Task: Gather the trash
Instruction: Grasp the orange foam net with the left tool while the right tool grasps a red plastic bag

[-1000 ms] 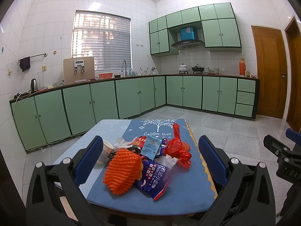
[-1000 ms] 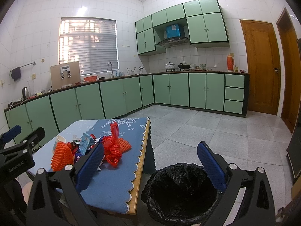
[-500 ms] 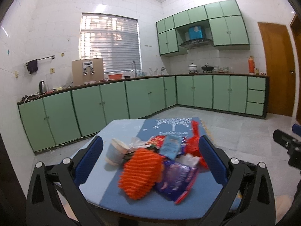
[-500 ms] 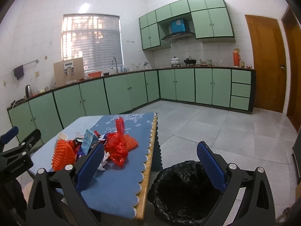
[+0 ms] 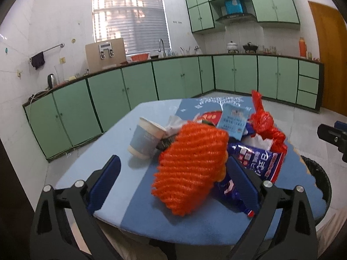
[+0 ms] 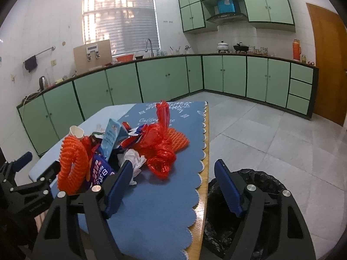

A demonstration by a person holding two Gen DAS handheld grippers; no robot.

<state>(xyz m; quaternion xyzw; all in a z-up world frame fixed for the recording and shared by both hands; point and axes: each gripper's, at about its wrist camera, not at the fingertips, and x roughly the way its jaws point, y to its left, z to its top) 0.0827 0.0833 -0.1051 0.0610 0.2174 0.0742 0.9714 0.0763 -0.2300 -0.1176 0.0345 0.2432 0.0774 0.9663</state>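
Note:
A pile of trash lies on the blue-clothed table (image 5: 151,218): an orange foam net (image 5: 190,169), a paper cup (image 5: 145,138) on its side, a blue snack bag (image 5: 258,162), a light blue packet (image 5: 235,121) and a red plastic bag (image 5: 264,123). My left gripper (image 5: 173,184) is open, its blue fingers on either side of the orange net. My right gripper (image 6: 173,186) is open and empty at the table's right edge, the red bag (image 6: 160,149) ahead of it. A black-lined trash bin (image 6: 249,212) stands on the floor under its right finger.
Green kitchen cabinets (image 6: 164,82) line the far walls, with a wooden door (image 6: 329,65) at the right. Grey tiled floor (image 6: 271,134) lies right of the table. The left gripper also shows at the left of the right wrist view (image 6: 28,186).
My left gripper has moved forward and down to the pile, so the orange net now sits between its fingers. My right gripper has moved closer to the table edge and bin.

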